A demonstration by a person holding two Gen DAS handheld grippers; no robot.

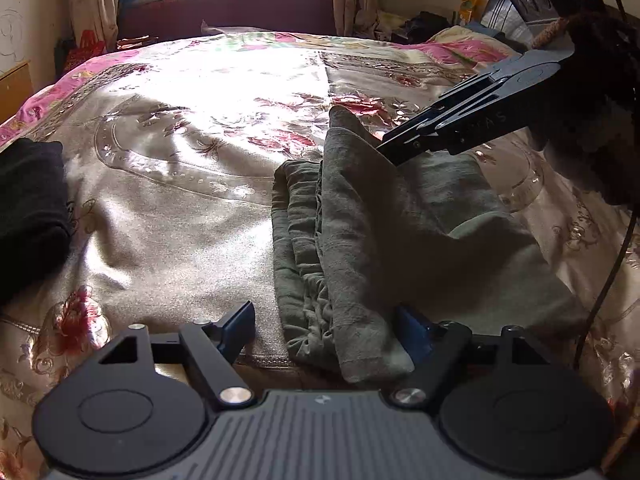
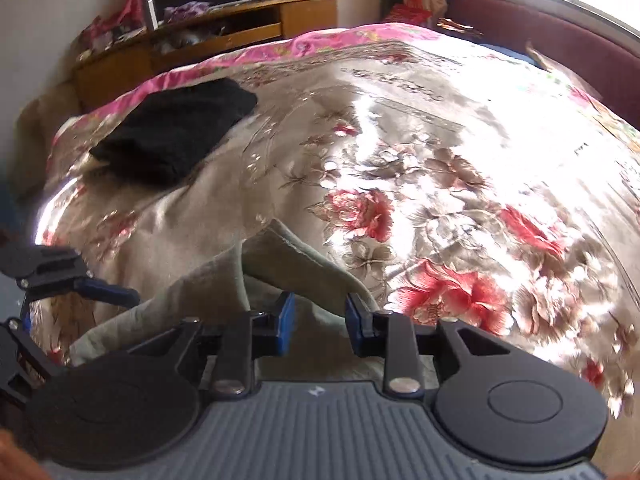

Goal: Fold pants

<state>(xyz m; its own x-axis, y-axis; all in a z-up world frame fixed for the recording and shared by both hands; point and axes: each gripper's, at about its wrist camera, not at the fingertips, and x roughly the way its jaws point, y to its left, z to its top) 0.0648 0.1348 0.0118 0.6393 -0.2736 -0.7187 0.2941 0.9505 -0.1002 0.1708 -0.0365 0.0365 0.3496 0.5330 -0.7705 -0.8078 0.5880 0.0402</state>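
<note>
Grey-green pants (image 1: 360, 232) lie partly folded on the flowered bedspread (image 1: 180, 152), with a top layer doubled over the gathered waistband. My left gripper (image 1: 328, 332) is open, its fingers spread wide over the near edge of the pants; cloth lies between them. My right gripper (image 2: 320, 320) is open with a small gap, cloth (image 2: 280, 264) lying just ahead of its blue pads. In the left wrist view the right gripper (image 1: 390, 156) reaches in from the right and touches the upper fold.
A folded black garment (image 2: 176, 136) lies on the bed's left side, also in the left wrist view (image 1: 28, 208). A wooden desk (image 2: 208, 40) stands beyond the bed. A window and a dark red headboard (image 1: 224, 12) are at the far end.
</note>
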